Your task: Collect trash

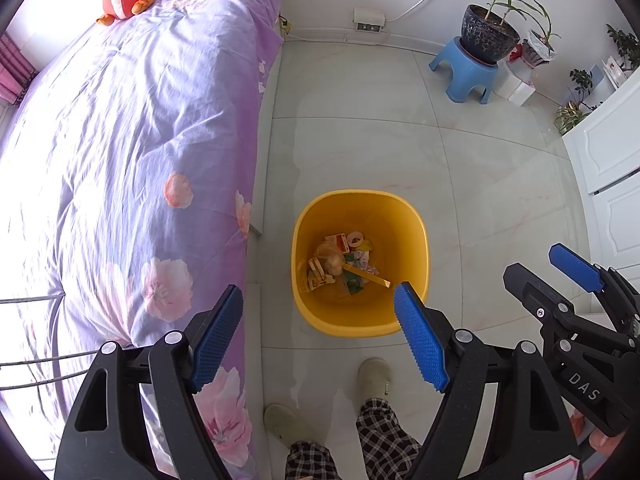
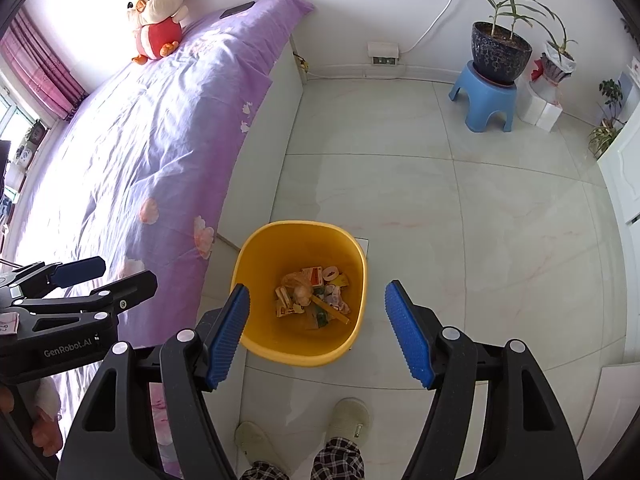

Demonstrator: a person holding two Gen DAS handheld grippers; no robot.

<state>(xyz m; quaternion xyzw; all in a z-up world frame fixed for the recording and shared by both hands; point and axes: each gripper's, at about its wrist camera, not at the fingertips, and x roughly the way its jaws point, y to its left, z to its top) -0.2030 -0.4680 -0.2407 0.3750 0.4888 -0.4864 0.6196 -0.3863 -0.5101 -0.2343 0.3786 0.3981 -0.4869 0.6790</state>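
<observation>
Two spread claws, left claw [image 1: 320, 320], right claw [image 2: 318, 320], yellow bin [image 2: 256, 344] holding wrappers [image 2: 312, 294]

- A pale tiled floor [image 2: 460, 208] spreads ahead of the gripper.
- To the left, a bed [image 2: 152, 152] under a purple flowered cover, with a plush toy [image 2: 156, 16] at its far end.
- Far left, pink curtains [image 2: 40, 68] beside a bright window.
- Ahead right, a potted plant [image 2: 500, 50] sits on a blue stool [image 2: 484, 100] against the white wall [image 2: 360, 0].
- Far right, white cabinet doors [image 1: 608, 168].
</observation>
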